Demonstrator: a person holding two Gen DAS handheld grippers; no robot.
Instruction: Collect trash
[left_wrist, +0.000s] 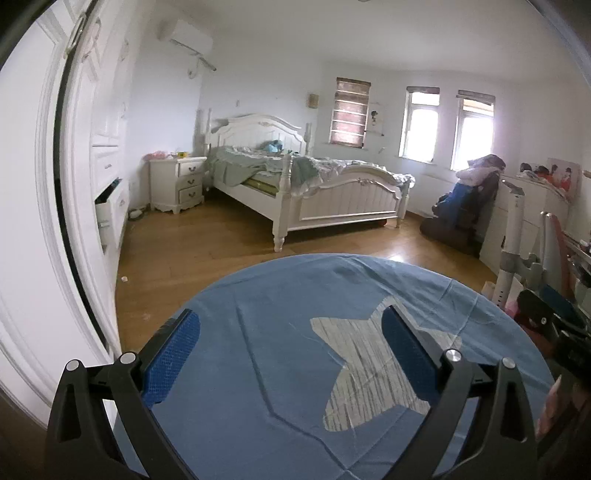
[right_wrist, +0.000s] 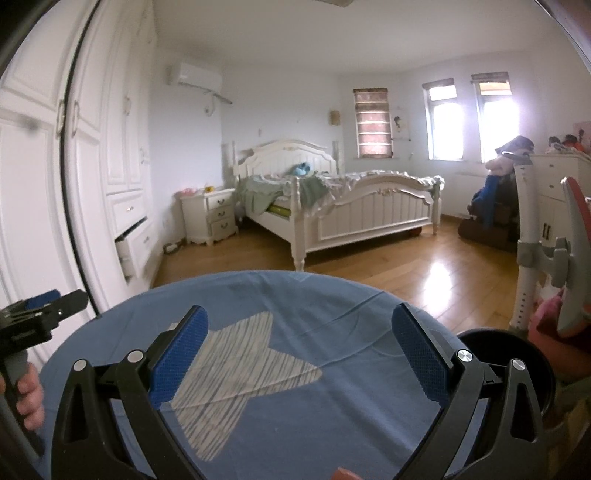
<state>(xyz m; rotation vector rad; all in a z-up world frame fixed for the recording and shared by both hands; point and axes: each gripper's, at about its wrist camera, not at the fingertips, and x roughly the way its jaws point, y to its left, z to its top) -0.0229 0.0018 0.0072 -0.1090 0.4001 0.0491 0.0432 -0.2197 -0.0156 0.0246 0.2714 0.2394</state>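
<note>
We hold the left gripper (left_wrist: 291, 354) with its 2 blue-padded fingers (left_wrist: 171, 363) spread wide and nothing between them, poised over the blue cloth (left_wrist: 258, 369) that covers a round table. Our right gripper (right_wrist: 299, 356) is likewise released and empty above the same cloth, its fingers (right_wrist: 179, 360) framing the grey striped star (right_wrist: 236, 373) printed there. In the right wrist view a hand (right_wrist: 29, 398) grips the left tool's handle at the cloth's left edge, and a black round bin (right_wrist: 517, 369) sits just beside the cloth's right edge.

Beyond the cloth lies a wooden floor (left_wrist: 207, 251). One small pale scrap (left_wrist: 124, 279) lies on that floor, left of the cloth and close to the white wardrobe (left_wrist: 107, 122), which has a drawer (left_wrist: 109, 206) pulled open; we cannot tell what the scrap is. Farther past the cloth stands a white bed (left_wrist: 314, 184) with rumpled bedding, a nightstand (left_wrist: 179, 182) to its left. Right of the cloth stands a white and grey chair frame (right_wrist: 532, 236), and clothes (left_wrist: 476, 181) are piled near the 2 bright windows (left_wrist: 447, 125).
</note>
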